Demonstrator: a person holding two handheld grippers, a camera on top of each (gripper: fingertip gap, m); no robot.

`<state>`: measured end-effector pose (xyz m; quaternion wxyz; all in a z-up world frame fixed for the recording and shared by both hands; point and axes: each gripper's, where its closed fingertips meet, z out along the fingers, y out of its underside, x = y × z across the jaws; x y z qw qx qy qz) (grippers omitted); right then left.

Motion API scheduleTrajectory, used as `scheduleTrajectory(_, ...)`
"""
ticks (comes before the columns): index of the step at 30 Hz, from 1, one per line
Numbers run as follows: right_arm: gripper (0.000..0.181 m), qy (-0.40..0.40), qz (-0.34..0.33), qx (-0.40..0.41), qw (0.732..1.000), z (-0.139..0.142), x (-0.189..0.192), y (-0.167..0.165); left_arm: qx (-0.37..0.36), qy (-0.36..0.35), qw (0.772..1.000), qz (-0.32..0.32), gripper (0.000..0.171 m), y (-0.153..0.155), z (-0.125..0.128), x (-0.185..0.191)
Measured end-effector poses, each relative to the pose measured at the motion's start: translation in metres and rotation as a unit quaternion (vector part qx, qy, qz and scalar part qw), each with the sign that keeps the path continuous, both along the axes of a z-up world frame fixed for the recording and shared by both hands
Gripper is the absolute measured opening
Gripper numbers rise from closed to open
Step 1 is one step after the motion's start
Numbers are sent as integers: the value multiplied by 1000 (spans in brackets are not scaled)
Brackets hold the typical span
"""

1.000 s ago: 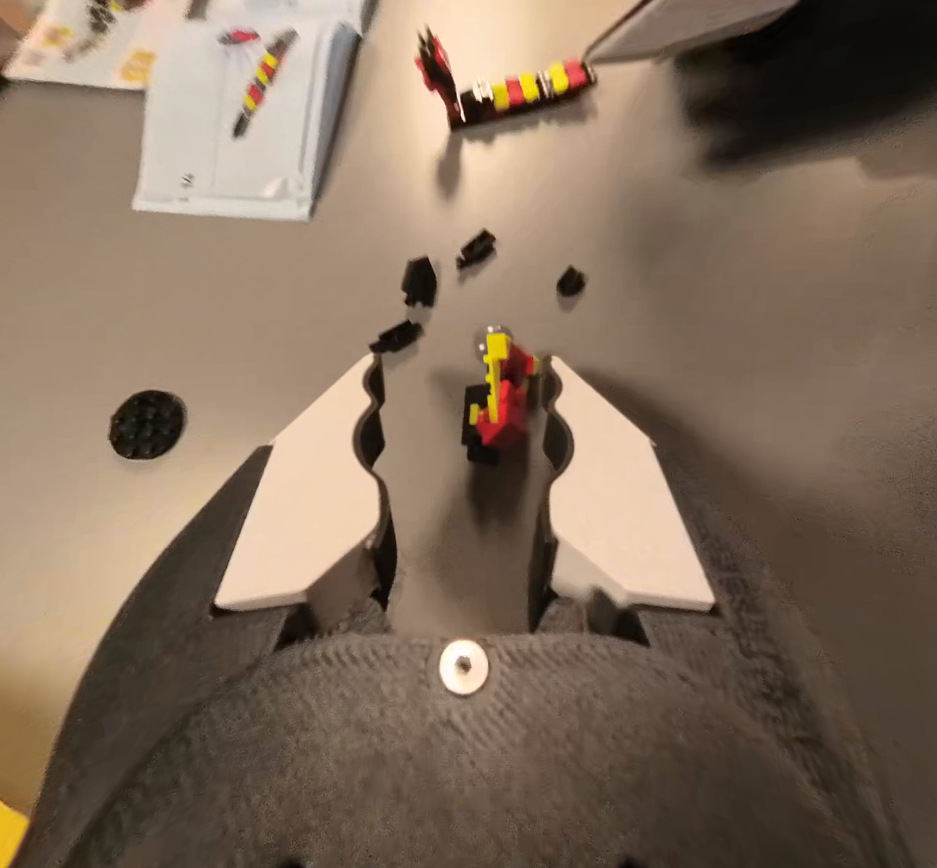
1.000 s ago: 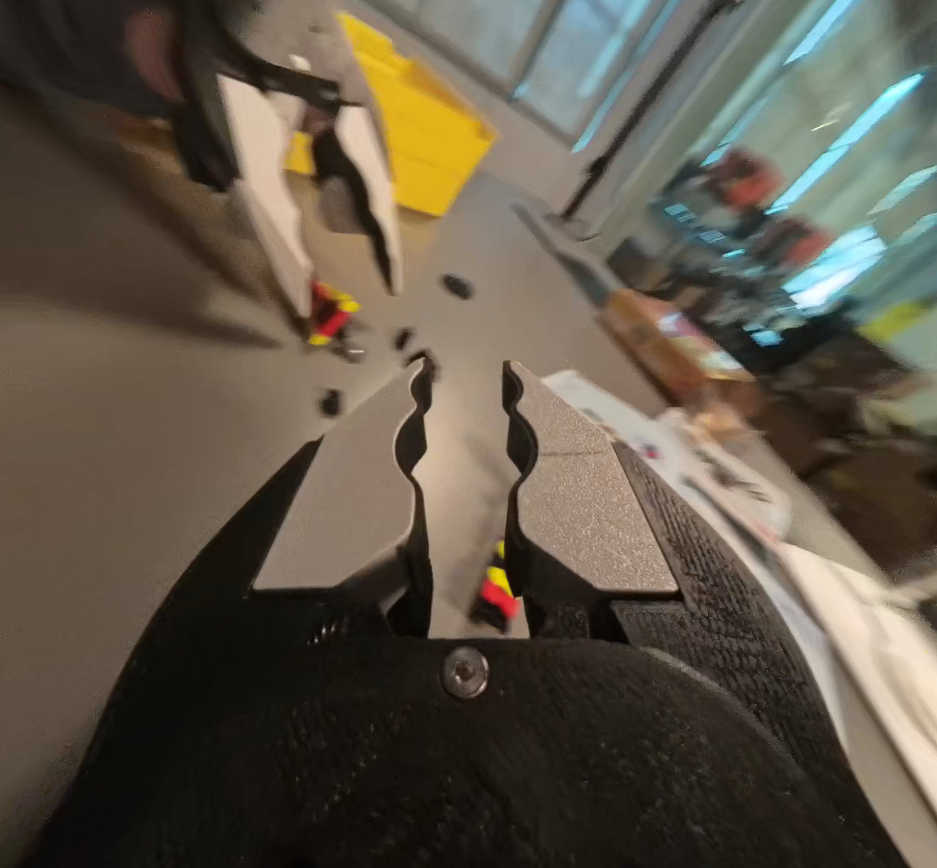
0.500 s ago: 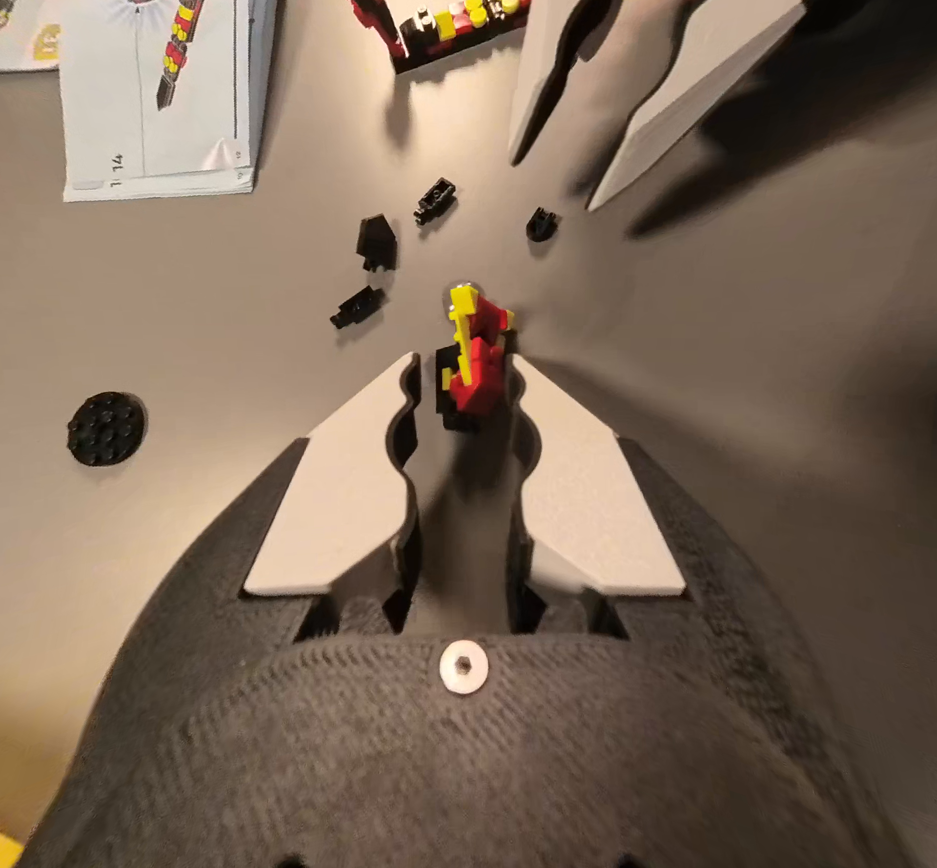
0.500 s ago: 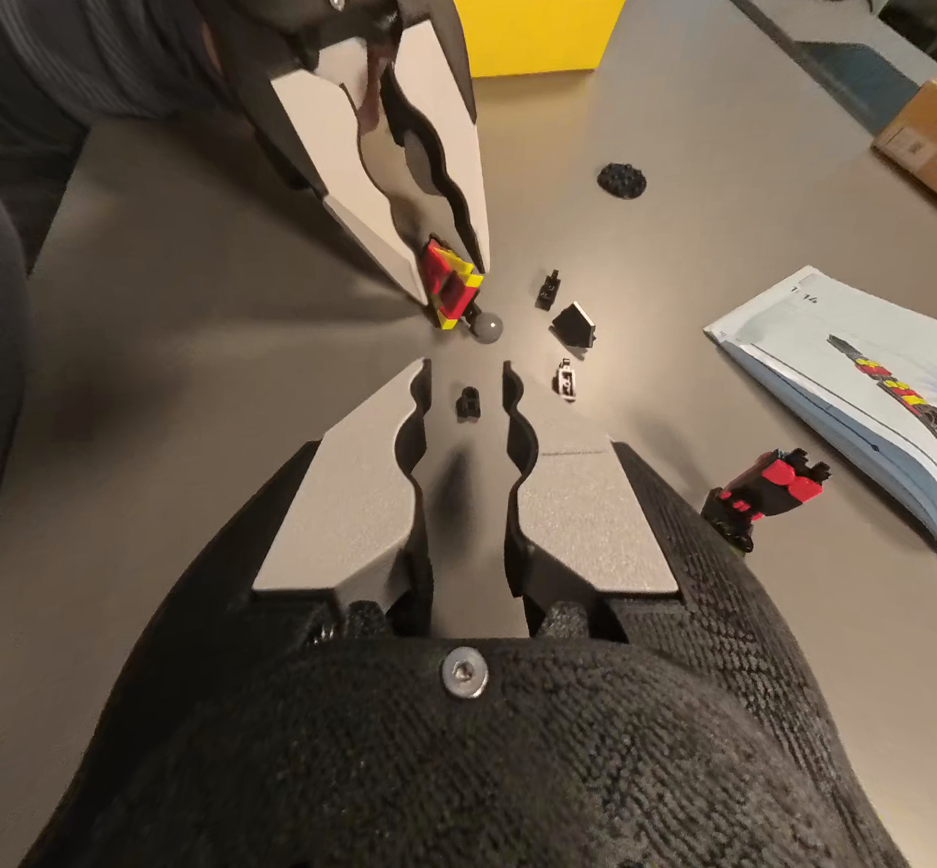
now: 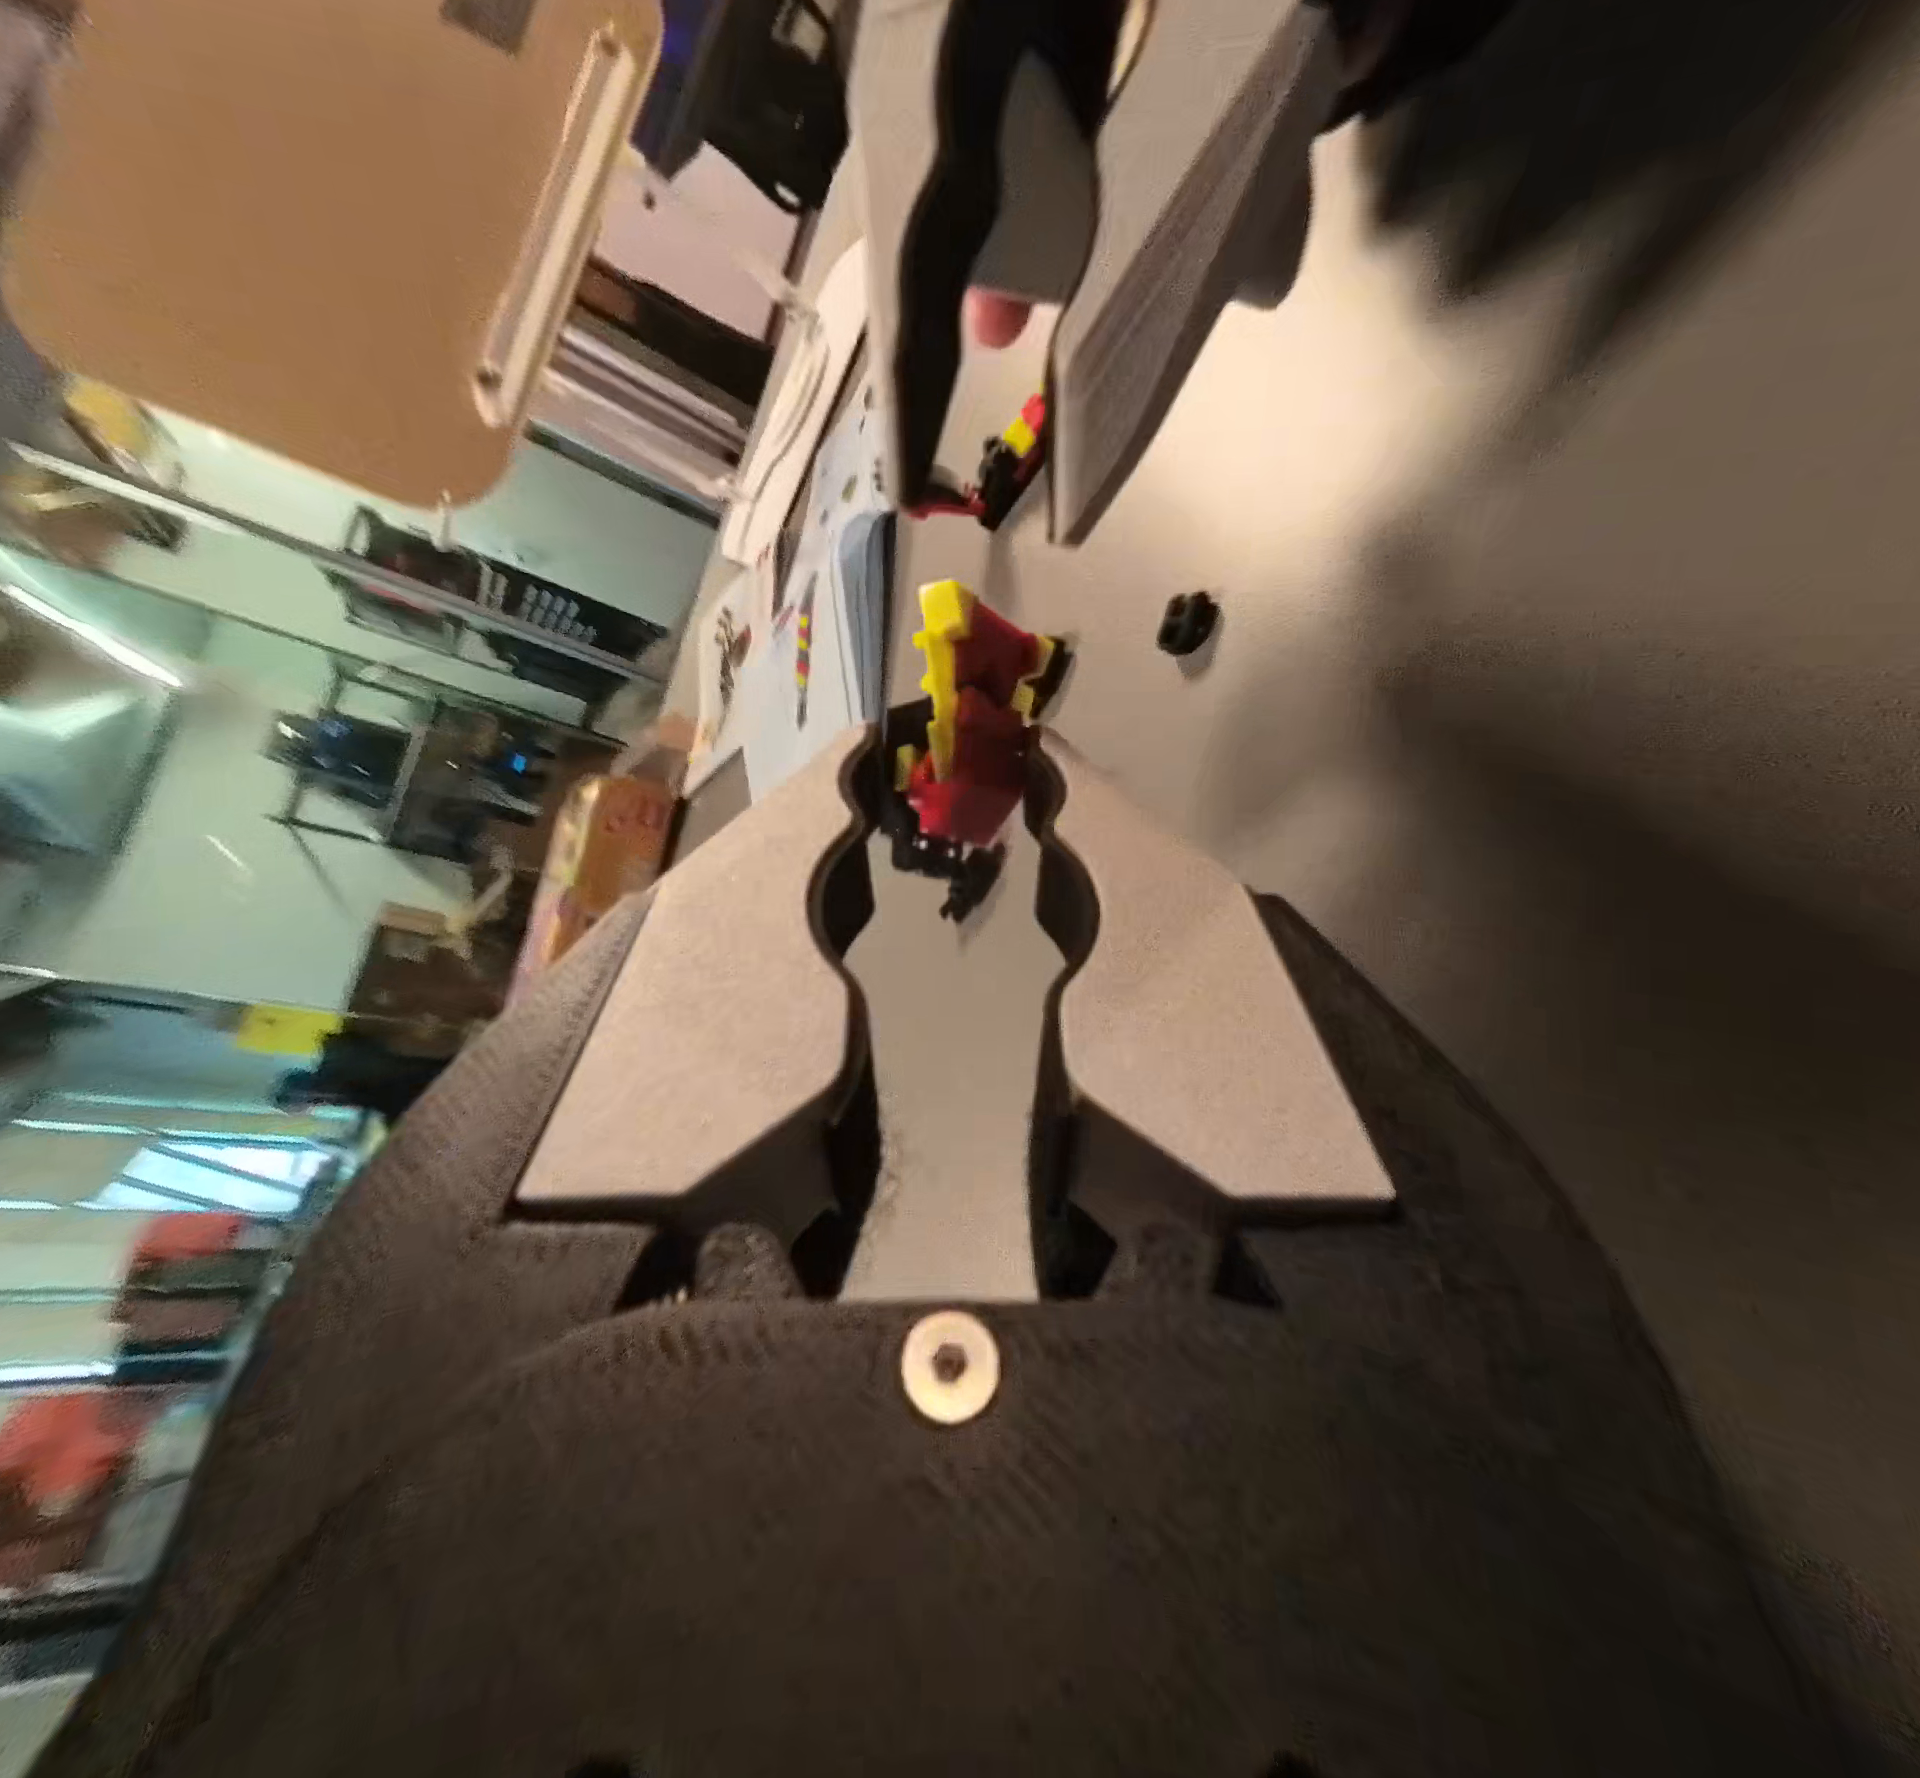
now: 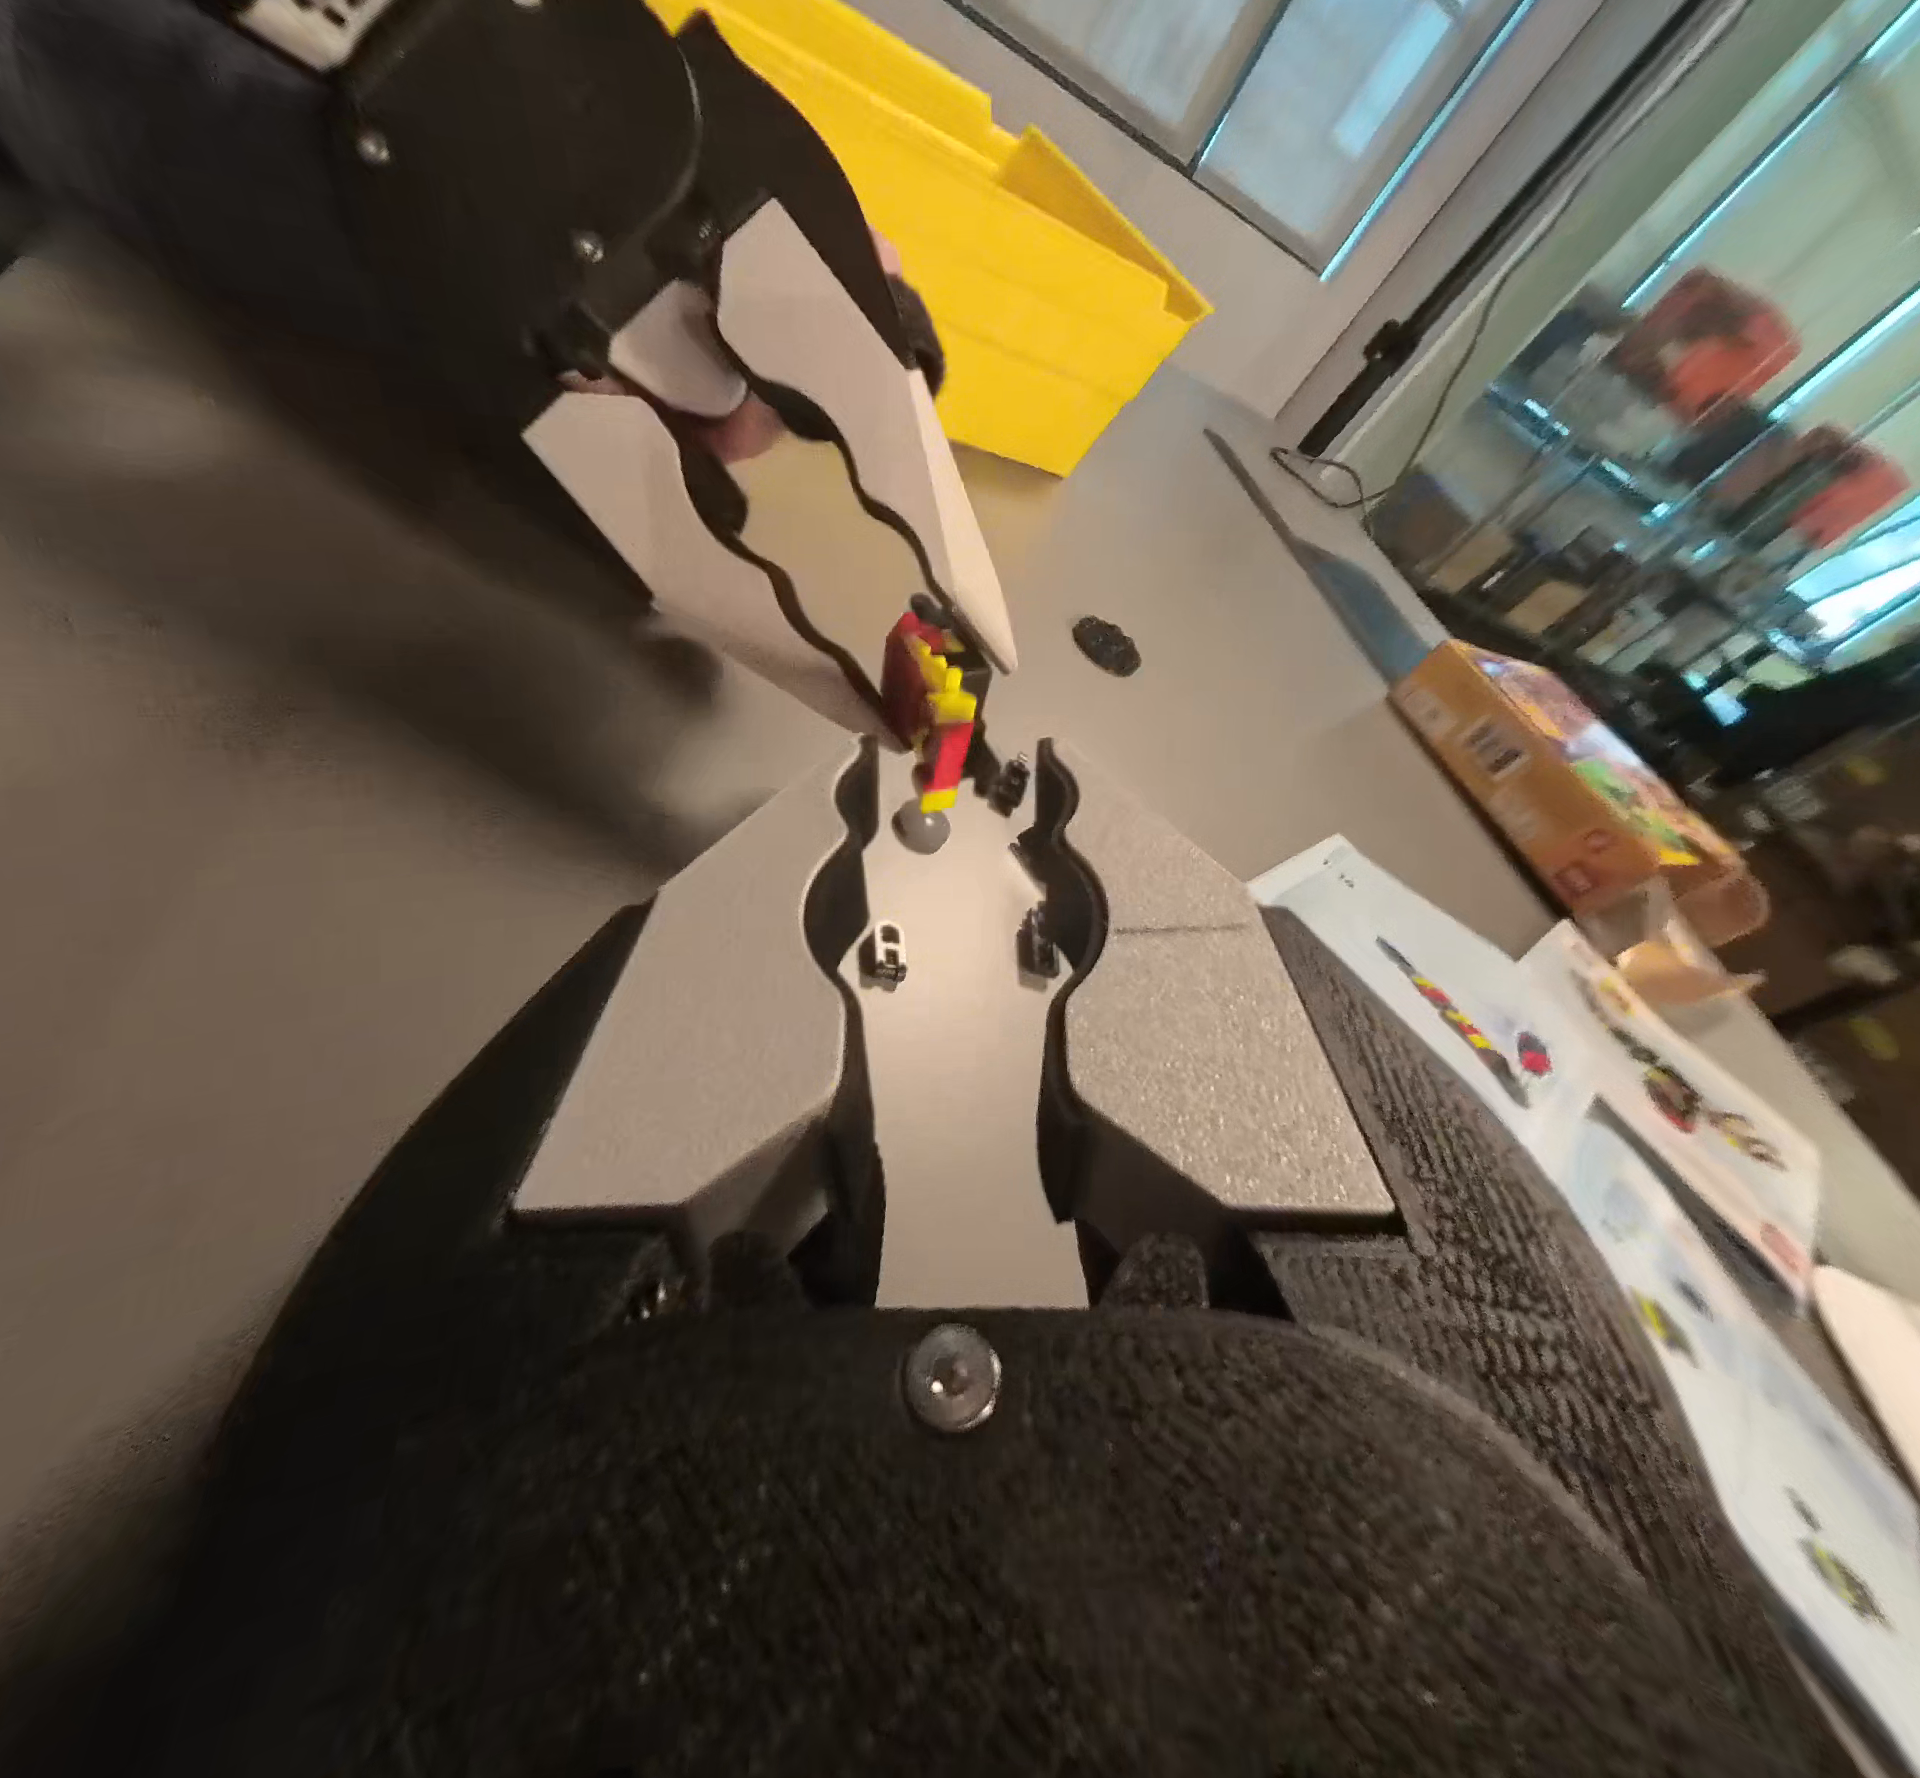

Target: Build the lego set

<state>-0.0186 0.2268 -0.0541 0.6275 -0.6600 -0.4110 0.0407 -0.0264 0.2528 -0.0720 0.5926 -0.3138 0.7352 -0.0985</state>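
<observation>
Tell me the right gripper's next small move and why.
Probably ease the right gripper forward toward the red and yellow lego piece and stop there. The left gripper holds that piece by its tips, tilted, just above the table, while the right one is open and empty, small black parts lying between its fingers.
</observation>
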Motion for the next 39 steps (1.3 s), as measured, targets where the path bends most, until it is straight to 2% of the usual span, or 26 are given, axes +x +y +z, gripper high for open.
scheduleTrajectory(5, 26, -71, 9, 29, 997, -12, -7, -4, 46, 2, 998, -33, 25, -17, -7, 6)
scheduleTrajectory(10, 10, -126, 0, 27, 992, -25, -5, -2, 106, 17, 994, -38, 25, -19, -14, 5)
scheduleTrajectory(14, 9, -159, 9, 43, 986, -29, -4, -4, 127, 22, 991, -42, 25, -20, -16, 5)
scheduleTrajectory(16, 9, -191, 14, 72, 979, -29, -3, -5, 94, 20, 994, -47, 25, -24, -17, 5)
scheduleTrajectory(18, 9, -231, 12, 111, 967, -28, 0, -5, 24, 45, 998, -48, 38, -27, -23, 4)
scheduleTrajectory(21, 9, -255, 27, 148, 955, -27, -2, -10, -38, 40, 998, -43, 38, -27, -21, 4)
scheduleTrajectory(25, 9, -250, 41, 165, 953, -23, -5, -14, -56, 31, 997, -54, 21, -28, -18, 4)
scheduleTrajectory(28, 11, -248, 35, 168, 953, -23, -3, -12, -48, 39, 997, -55, 20, -28, -18, 3)
scheduleTrajectory(30, 16, -232, 19, 143, 962, -26, 3, -7, -47, 52, 997, -25, 20, -16, -19, 3)
scheduleTrajectory(32, 26, -194, 1, 54, 979, -37, 12, -1, -15, 45, 999, 16, 20, 6, -14, -1)
scheduleTrajectory(34, 24, -153, -25, -20, 988, -40, 20, 4, 9, 44, 998, 40, 20, 20, -12, -6)
scheduleTrajectory(37, 24, -75, -23, -117, 990, -40, 13, 0, 11, 49, 998, 37, 20, 21, -15, -7)
scheduleTrajectory(39, 24, -56, -29, -169, 984, -46, 14, -1, 23, 54, 998, 29, 20, 18, -17, -6)
